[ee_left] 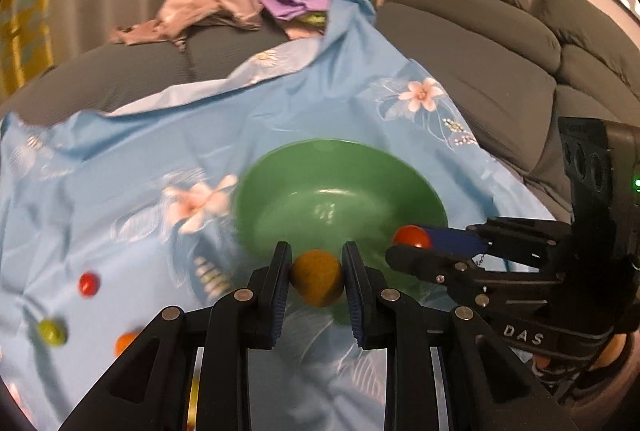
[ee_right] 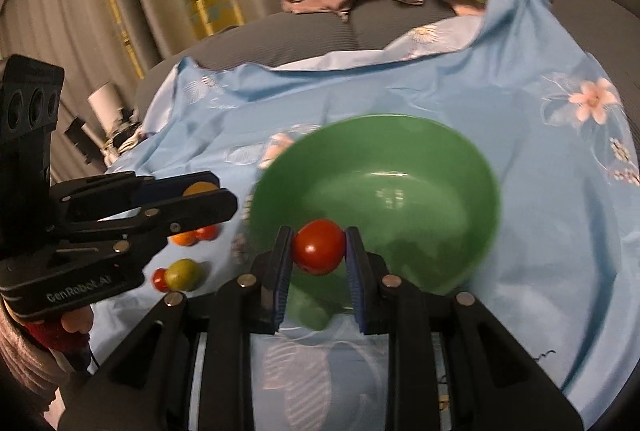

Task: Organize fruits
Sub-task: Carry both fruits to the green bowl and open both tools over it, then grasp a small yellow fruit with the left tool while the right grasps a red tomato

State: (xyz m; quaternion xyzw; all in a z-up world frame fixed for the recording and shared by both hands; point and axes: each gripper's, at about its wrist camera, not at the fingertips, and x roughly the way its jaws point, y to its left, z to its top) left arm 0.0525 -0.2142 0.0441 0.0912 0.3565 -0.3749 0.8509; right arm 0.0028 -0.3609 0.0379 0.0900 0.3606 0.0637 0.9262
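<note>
A green bowl [ee_left: 340,191] sits on a blue flowered cloth [ee_left: 120,171]; it also shows in the right wrist view [ee_right: 400,191]. My left gripper [ee_left: 316,279] is shut on a yellow-orange fruit [ee_left: 316,277] above the bowl's near rim. My right gripper [ee_right: 318,249] is shut on a red tomato [ee_right: 318,247] above the bowl's near rim. In the left wrist view the right gripper [ee_left: 416,243] comes in from the right with the tomato [ee_left: 412,236]. In the right wrist view the left gripper [ee_right: 208,197] comes in from the left. The bowl looks empty.
Loose fruits lie on the cloth left of the bowl: a red one [ee_left: 88,284], a green one [ee_left: 52,332], an orange one [ee_left: 126,343]; the right wrist view shows them as a green one [ee_right: 184,274] and an orange one [ee_right: 185,238]. A grey sofa [ee_left: 480,51] with piled clothes [ee_left: 208,3] lies behind.
</note>
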